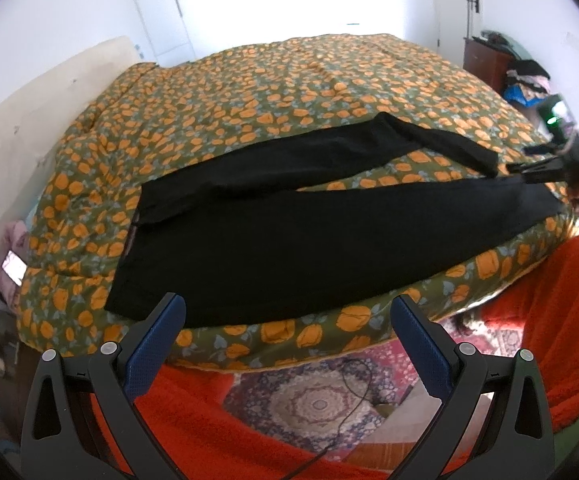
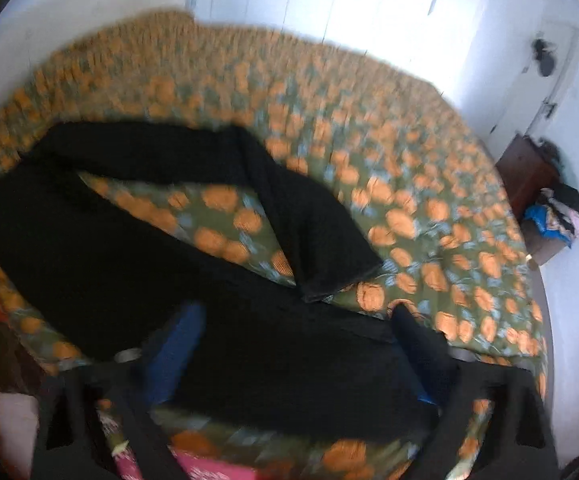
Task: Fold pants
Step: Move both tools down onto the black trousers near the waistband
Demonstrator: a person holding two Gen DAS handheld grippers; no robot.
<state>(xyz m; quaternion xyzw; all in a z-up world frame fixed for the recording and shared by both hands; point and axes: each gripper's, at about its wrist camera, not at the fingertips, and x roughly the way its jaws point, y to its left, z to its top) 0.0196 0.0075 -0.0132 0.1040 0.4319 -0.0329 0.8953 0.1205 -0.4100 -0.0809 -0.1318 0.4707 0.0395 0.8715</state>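
Black pants [image 1: 289,232] lie spread on a bed with a green cover printed in orange flowers [image 1: 289,92]. Their waist is at the left and the two legs fan out to the right. My left gripper [image 1: 289,304] is open, its blue-padded fingers hovering at the near edge of the pants by the waist end. My right gripper [image 1: 545,168] is at the far right over the leg ends. In the blurred right wrist view, the right gripper [image 2: 295,320] is open, with the near leg's end of the pants [image 2: 129,240] lying between its fingers. The other leg's hem [image 2: 329,280] rests just beyond.
A red blanket [image 1: 549,320] hangs off the bed's near side, above a patterned rug [image 1: 317,400] with a thin black cable on it. A wooden cabinet [image 1: 485,60] and a pile of clothes [image 1: 525,80] stand at the back right. A lit phone [image 1: 13,268] lies at the left.
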